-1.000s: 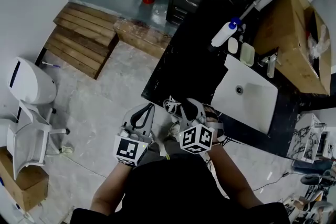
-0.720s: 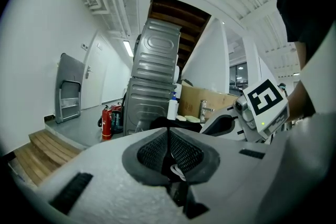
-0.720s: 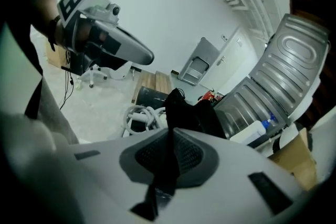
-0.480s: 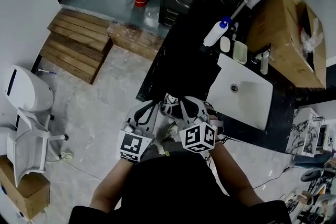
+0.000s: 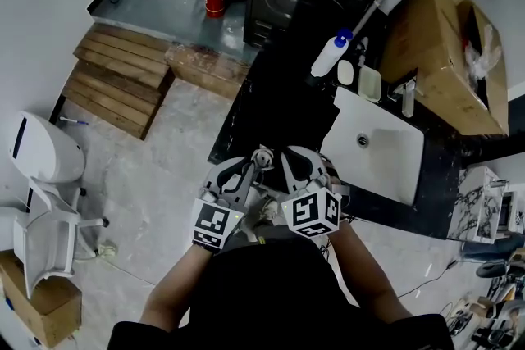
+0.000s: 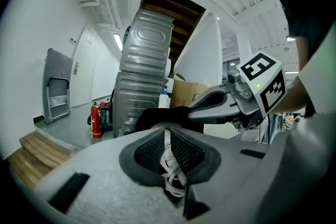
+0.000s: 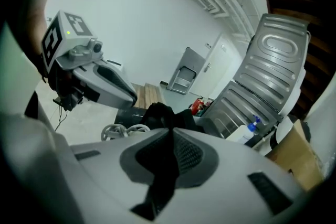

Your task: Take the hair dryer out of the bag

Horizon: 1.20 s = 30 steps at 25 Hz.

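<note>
Black bag [image 7: 160,115] held between both tongs, over the near edge of the dark tabletop [image 5: 279,102]; hair dryer not discernible. Right tongs [image 7: 172,136], having just been closing, clamp the bag's black fabric. Left tongs [image 6: 168,136], at their 9 o'clock, are shut on a white cord [image 6: 169,168]. White sink [image 5: 373,147] lies at 2 o'clock.

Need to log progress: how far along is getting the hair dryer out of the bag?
Done: the left gripper is shut on the white cord; the right gripper has just closed on the black bag. In hand: the bag, held between both grippers. Left: opening it and taking out the hair dryer, which shows in no view.
</note>
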Tool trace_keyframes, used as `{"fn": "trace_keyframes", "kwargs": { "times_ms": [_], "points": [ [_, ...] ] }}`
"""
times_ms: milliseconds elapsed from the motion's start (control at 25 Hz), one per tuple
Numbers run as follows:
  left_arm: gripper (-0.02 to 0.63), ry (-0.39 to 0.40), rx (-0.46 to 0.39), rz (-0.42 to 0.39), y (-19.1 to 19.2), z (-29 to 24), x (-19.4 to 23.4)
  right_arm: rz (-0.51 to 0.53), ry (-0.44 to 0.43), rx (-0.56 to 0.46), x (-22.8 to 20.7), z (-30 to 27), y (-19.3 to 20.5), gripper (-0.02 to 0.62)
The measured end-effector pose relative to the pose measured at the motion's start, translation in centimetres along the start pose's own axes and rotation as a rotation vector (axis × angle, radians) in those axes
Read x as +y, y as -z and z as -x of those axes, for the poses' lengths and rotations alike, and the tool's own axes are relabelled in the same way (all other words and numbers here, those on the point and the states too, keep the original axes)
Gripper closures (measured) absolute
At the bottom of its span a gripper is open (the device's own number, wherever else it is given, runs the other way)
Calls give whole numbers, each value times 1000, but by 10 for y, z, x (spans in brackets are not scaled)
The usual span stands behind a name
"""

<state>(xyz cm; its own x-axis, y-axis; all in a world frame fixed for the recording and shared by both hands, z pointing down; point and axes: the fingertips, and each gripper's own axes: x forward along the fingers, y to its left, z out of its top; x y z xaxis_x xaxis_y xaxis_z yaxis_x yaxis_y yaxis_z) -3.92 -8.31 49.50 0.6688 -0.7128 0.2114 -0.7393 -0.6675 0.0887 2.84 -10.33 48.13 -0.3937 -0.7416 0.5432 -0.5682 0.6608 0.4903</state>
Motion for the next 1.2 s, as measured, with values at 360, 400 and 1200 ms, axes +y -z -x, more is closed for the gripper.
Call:
{"fn": "trace_keyframes", "kwargs": {
  "times_ms": [360, 400, 1200],
  "points": [
    [502, 3, 185, 38, 24, -48, -3, -26, -5, -45, -10, 0, -10, 568],
    [500, -3, 195, 44, 25, -52, -2, -27, -7, -50, -11, 0, -11, 566],
    [382, -22, 370, 104, 53, -97, -4, -86, -21, -122, -29, 10, -7, 566]
  ]
}}
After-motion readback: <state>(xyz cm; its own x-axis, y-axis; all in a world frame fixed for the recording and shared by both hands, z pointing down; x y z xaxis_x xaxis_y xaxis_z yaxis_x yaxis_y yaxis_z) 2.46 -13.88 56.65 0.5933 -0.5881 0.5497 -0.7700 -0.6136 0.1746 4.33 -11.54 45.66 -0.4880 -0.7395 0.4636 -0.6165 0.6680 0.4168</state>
